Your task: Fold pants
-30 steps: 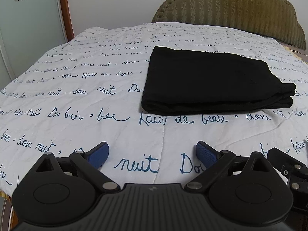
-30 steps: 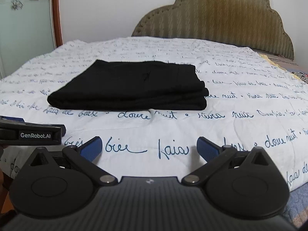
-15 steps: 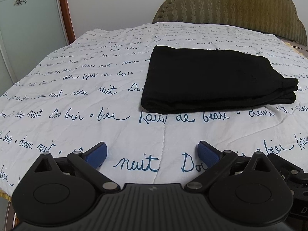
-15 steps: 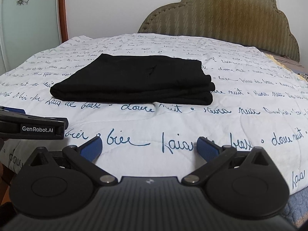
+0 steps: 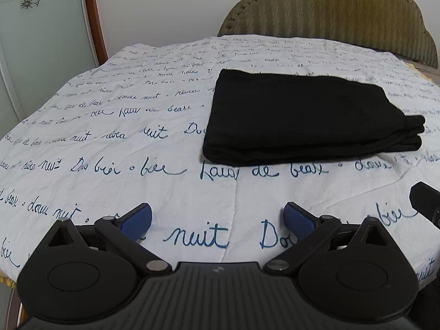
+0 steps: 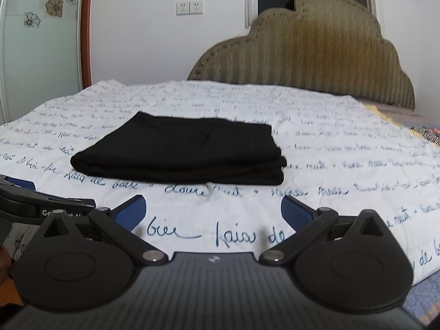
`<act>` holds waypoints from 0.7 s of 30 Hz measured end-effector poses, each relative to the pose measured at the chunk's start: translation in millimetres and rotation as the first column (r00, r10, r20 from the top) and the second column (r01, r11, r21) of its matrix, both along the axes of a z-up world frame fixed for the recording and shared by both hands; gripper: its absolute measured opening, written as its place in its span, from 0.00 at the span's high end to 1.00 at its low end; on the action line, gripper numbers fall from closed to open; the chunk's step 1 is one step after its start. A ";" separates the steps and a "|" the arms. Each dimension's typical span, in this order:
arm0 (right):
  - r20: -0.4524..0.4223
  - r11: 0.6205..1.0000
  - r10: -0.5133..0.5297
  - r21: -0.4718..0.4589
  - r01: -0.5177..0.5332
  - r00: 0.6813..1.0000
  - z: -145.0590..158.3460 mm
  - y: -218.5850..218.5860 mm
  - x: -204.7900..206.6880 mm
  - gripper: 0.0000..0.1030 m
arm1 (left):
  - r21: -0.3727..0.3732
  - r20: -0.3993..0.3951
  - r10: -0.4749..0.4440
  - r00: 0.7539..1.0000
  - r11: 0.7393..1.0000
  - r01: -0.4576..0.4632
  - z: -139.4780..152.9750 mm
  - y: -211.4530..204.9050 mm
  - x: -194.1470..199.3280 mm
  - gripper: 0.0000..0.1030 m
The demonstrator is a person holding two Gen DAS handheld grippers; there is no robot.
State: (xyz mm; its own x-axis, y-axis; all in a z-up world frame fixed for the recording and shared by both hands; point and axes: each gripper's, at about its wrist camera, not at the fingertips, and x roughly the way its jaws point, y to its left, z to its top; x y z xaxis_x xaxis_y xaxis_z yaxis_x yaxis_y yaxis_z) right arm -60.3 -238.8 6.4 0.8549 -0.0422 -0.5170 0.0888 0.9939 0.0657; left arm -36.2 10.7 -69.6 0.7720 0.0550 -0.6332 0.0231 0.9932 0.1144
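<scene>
The black pants [image 5: 302, 115] lie in a compact, layered rectangle on the script-printed quilt [image 5: 110, 137], right of centre in the left wrist view and centre-left in the right. The folding looks finished; at most a tidy-up remains. The left gripper [image 5: 217, 220] and right gripper [image 6: 213, 211] both gape wide, holding nothing, well short of the pants.

Folded black pants [image 5: 299, 115]: we counted one.
Printed bedspread [image 5: 110, 126]: we counted one.
Padded headboard [image 6: 310, 52]: we counted one.
Wall sockets [image 6: 189, 7]: we counted two, side by side.
Grippers: we counted two, the left gripper [image 5: 217, 221] and the right gripper [image 6: 213, 211].
Blue pads [image 5: 298, 220] per gripper: we counted two.
</scene>
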 end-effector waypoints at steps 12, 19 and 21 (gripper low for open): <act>0.046 1.000 0.014 0.017 -0.015 0.999 7.4 -7.1 12.9 0.00 | 0.022 0.034 -0.006 0.999 1.000 0.005 8.3 3.1 13.8 0.00; 0.042 1.000 -0.007 0.019 0.006 0.999 4.5 -7.3 24.3 0.00 | 0.004 0.022 -0.017 1.000 1.000 0.017 6.0 3.2 21.8 0.00; 0.031 1.000 0.002 0.002 -0.002 1.000 1.2 -4.5 25.8 0.00 | -0.004 0.016 -0.020 1.000 1.000 0.021 5.1 3.0 24.1 0.00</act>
